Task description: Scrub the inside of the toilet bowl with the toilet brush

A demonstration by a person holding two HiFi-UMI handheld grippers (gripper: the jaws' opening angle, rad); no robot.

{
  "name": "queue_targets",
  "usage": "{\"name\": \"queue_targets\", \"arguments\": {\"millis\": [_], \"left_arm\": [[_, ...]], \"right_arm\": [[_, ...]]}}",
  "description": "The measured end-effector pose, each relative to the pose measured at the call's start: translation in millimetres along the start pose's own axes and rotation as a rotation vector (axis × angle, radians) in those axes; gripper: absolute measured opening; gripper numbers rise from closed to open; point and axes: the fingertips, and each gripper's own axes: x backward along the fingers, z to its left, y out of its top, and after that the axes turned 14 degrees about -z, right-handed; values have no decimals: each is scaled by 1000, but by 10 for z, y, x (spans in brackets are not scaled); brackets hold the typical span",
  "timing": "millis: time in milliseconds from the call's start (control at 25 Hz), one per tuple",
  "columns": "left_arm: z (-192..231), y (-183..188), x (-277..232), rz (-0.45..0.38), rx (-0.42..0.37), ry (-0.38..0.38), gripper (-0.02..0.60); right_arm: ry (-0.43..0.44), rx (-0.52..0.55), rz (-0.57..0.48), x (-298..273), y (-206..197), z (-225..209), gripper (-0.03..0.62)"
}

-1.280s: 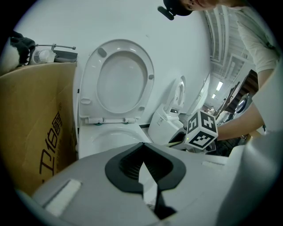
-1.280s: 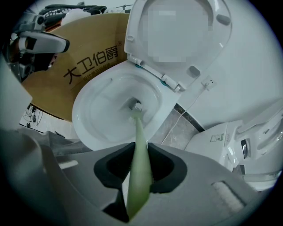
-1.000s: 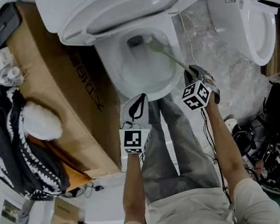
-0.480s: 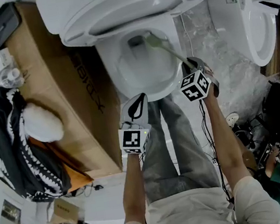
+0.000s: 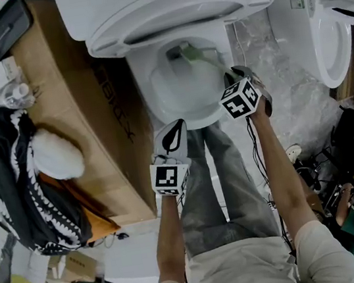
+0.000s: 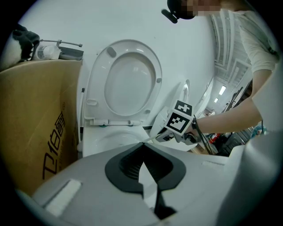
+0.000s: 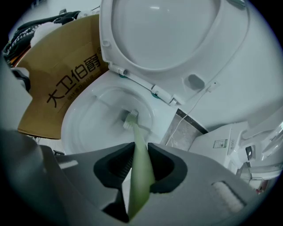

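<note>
A white toilet bowl stands open with its seat and lid raised. My right gripper is shut on the pale green handle of the toilet brush. The brush head rests deep inside the bowl, near the drain, also seen as the brush head in the head view. My left gripper hangs shut and empty just in front of the bowl's front rim. From the left gripper view the right gripper shows beside the toilet.
A brown cardboard box stands tight against the toilet's left side, with a black-and-white bag beyond it. A second white toilet sits at the right. Cables and gear lie on the floor at the lower right.
My right gripper has pushed forward toward the bowl's right rim, carrying the brush head a little further up the back of the bowl. The left gripper has stayed put.
</note>
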Motion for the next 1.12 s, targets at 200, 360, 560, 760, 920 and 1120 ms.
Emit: {"name": "queue_targets", "arguments": {"millis": [200, 360, 560, 760, 920, 1120], "left_arm": [[68, 14, 16, 6, 12, 9, 20], [108, 35, 27, 4, 14, 15, 20], [151, 28, 49, 0, 22, 23, 20], [148, -16, 80, 5, 34, 23, 18], [148, -35, 95, 6, 40, 25, 20], [119, -57, 104, 5, 41, 24, 18]], "right_arm": [[18, -4, 21, -119, 49, 69, 95], [25, 10, 29, -183, 118, 104, 95], [47, 32, 8, -214, 281, 254, 95], [63, -7, -31, -156, 350, 529, 94], [75, -63, -61, -64, 376, 698, 94], [104, -131, -80, 43, 318, 877, 94]]}}
